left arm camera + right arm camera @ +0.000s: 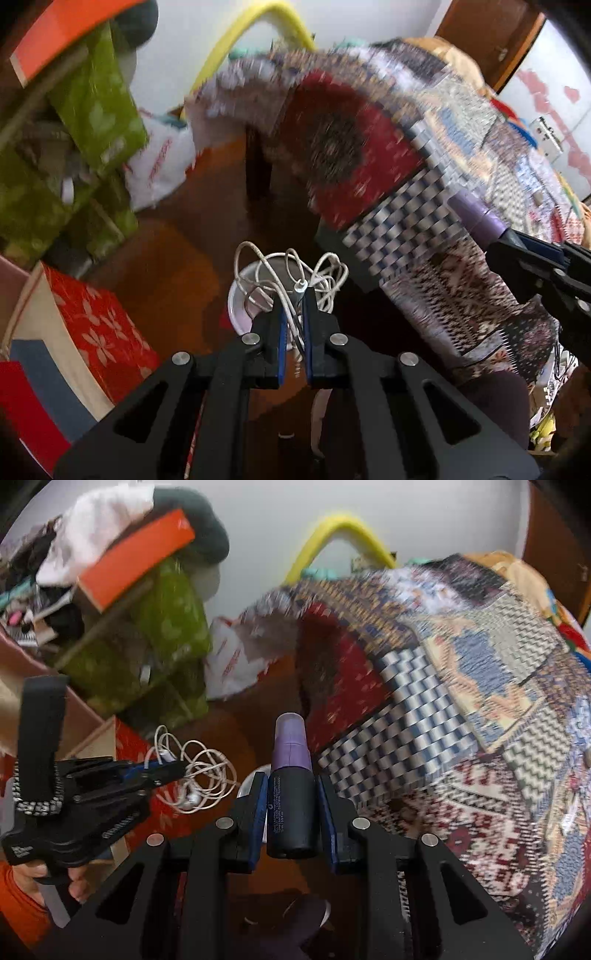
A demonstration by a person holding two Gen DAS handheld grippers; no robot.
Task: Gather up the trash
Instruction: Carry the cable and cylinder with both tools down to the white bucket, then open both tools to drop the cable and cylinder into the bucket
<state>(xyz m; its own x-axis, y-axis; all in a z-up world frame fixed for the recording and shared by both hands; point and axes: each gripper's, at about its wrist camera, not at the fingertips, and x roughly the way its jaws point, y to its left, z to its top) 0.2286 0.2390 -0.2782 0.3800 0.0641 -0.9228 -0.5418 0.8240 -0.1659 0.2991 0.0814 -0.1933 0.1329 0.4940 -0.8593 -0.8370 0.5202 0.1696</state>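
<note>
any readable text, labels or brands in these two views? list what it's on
None can be read for certain.
Small white print on the black spray bottle held in the right tool: too small.
Red lettering on the white plastic bag: blurred.
Small mark on the left tool's body: too small.

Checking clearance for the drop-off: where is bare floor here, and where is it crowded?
Bare wooden floor lies between the green fabric pile, the red floral box and the hanging patchwork blanket. The white round container sits at its near edge. The pile side is packed; a white plastic bag fills the far corner.
</note>
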